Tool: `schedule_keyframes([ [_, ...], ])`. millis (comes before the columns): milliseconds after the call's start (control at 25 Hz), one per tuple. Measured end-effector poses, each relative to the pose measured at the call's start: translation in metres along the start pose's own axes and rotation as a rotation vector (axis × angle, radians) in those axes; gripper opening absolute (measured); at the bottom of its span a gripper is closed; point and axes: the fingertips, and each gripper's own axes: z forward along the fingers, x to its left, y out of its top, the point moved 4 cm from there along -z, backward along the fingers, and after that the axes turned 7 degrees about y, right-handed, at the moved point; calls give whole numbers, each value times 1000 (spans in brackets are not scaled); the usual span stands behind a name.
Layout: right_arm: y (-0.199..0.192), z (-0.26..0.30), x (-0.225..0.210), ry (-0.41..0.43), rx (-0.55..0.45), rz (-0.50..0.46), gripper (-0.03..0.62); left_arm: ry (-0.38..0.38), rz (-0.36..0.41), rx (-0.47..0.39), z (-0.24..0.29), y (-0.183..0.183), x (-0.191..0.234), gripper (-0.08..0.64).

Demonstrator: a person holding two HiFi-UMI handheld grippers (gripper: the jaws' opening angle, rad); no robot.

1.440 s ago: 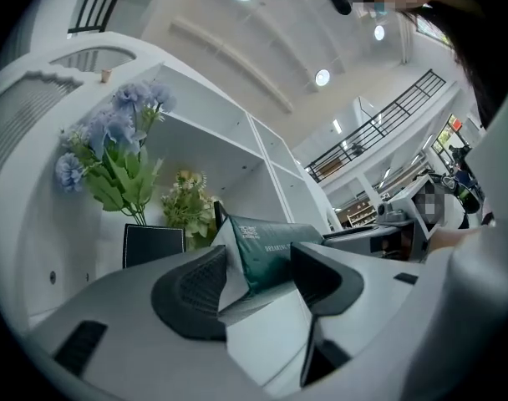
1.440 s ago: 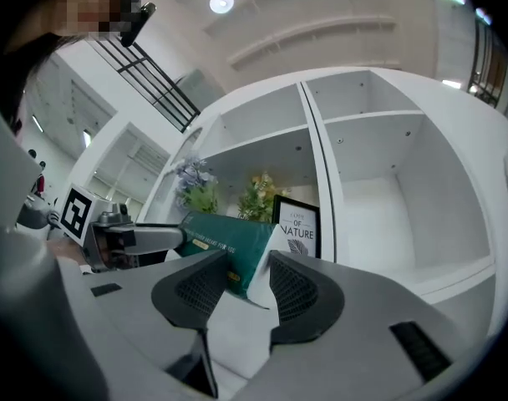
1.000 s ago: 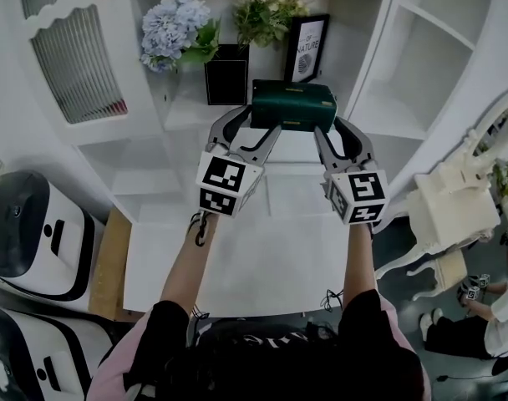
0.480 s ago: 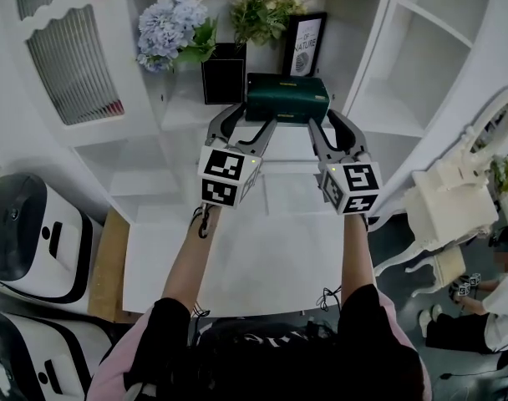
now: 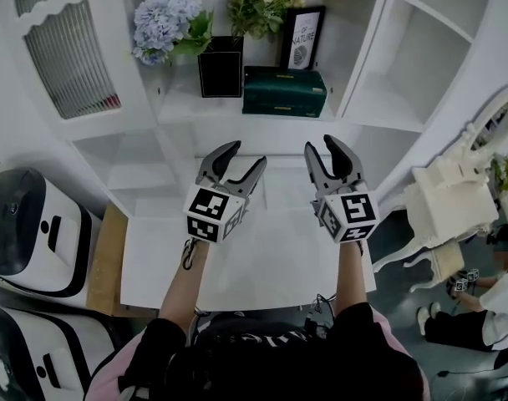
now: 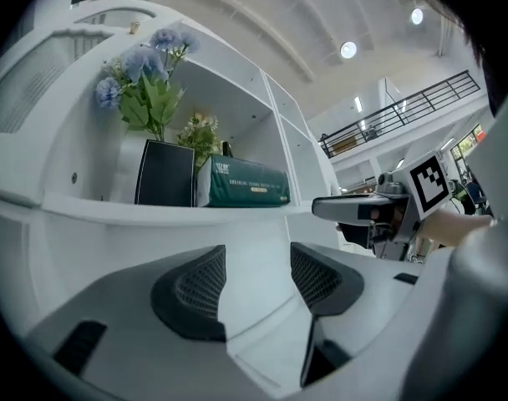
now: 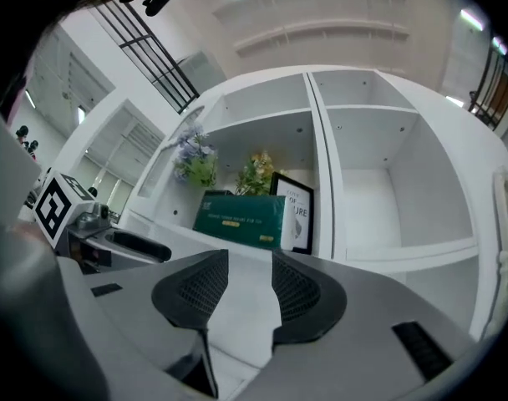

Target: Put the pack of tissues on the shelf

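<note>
The dark green pack of tissues (image 5: pixel 285 92) lies flat on the white shelf (image 5: pixel 187 107), between a black vase and the upright divider. Nothing holds it. It also shows in the left gripper view (image 6: pixel 244 184) and the right gripper view (image 7: pixel 240 217). My left gripper (image 5: pixel 241 159) hangs below the shelf edge, open and empty (image 6: pixel 256 270). To its right, at the same height, my right gripper (image 5: pixel 322 146) is open and empty too (image 7: pixel 250 278). Both sit well short of the pack.
A black vase (image 5: pixel 220 65) with blue flowers stands left of the pack, with a framed print (image 5: pixel 302 38) and a leafy plant (image 5: pixel 262 2) behind it. Bare shelf bays (image 5: pixel 404 57) lie to the right. A white tabletop (image 5: pixel 262 249) is below the grippers, and an ornate white stand (image 5: pixel 454 199) at right.
Both grippers let go of the tissue pack, which now rests on the shelf. They have drawn back and down toward me with open jaws.
</note>
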Motion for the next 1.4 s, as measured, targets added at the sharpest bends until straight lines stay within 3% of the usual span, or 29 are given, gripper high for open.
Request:
schedule_keyframes([
  [280,-58,-18,45,79,108,86,178,-72,-73,115,-47,-58,-39,250],
  [600,-112,-57,93,158,214,196,178,-93,-120,234,-100,-106,-72,250],
  [1040,-149,-128,138,238,282,306,178,-32,-162,314,-164,-130,-122,235],
  [1400,-173,-180,178,352,335,352,163,112,-215,373,-230,-146,-149,225],
])
